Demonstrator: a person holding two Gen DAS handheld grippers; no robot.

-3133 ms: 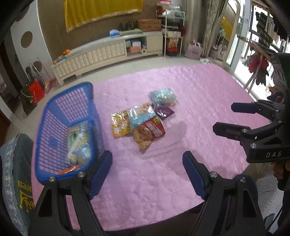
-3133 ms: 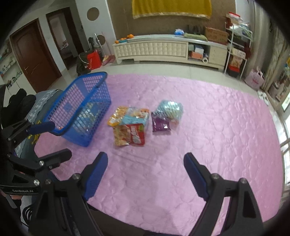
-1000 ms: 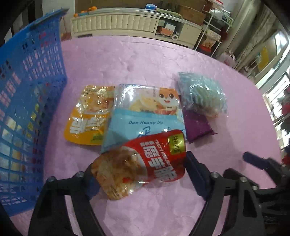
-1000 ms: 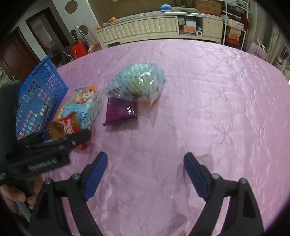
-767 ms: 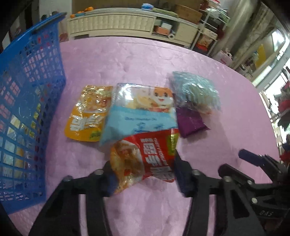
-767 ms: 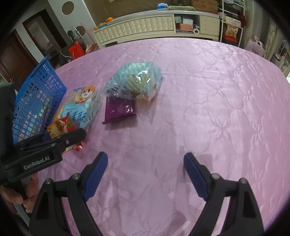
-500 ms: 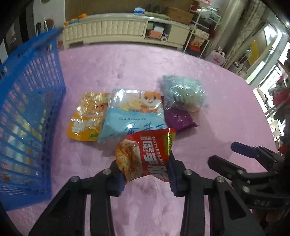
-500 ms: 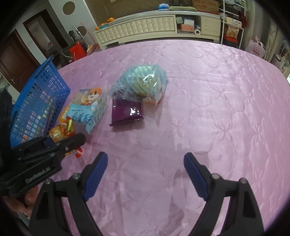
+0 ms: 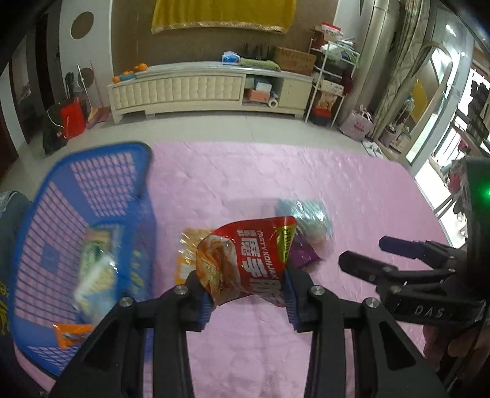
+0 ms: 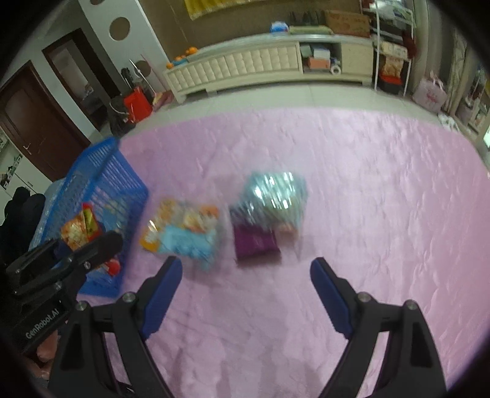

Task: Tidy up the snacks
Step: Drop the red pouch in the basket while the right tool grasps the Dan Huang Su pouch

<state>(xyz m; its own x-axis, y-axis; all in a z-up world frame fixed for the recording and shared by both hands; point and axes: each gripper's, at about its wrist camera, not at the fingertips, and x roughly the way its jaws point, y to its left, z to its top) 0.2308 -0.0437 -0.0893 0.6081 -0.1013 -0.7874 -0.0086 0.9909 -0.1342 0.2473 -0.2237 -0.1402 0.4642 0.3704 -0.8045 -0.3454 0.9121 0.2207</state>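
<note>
Lifted off the pink surface (image 9: 245, 171) since three seconds ago, when it lay in the pile, the red konjac snack packet (image 9: 248, 263) now hangs in the air, pinched at its lower edge between the closed fingers of the left gripper (image 9: 246, 301). It has come up and leftward, close to the blue basket (image 9: 92, 196).

That basket sits at the surface's left edge, its open top facing up and its mesh walls sloping outward. Inside lie a pale green-and-white pack and an orange pack, both blurred. Between the basket's right wall and the held packet is a narrow gap.

On the surface remain an orange packet (image 10: 153, 235) with a light blue packet (image 10: 186, 242) overlapping it, a small purple packet (image 10: 255, 245), and a clear bag of pale blue sweets (image 10: 274, 199) touching the purple one's far edge.

The right gripper (image 10: 245, 290) hovers above the surface just in front of these, its blue-padded fingers spread wide and holding nothing. To its right the pink cloth stretches bare.

Beyond the surface are a tiled floor, a long cream cabinet (image 9: 196, 88) and a yellow wall hanging (image 9: 220, 13).

The held packet is glossy red, crumpled, with "TASTY KONJAK" printed on it.
</note>
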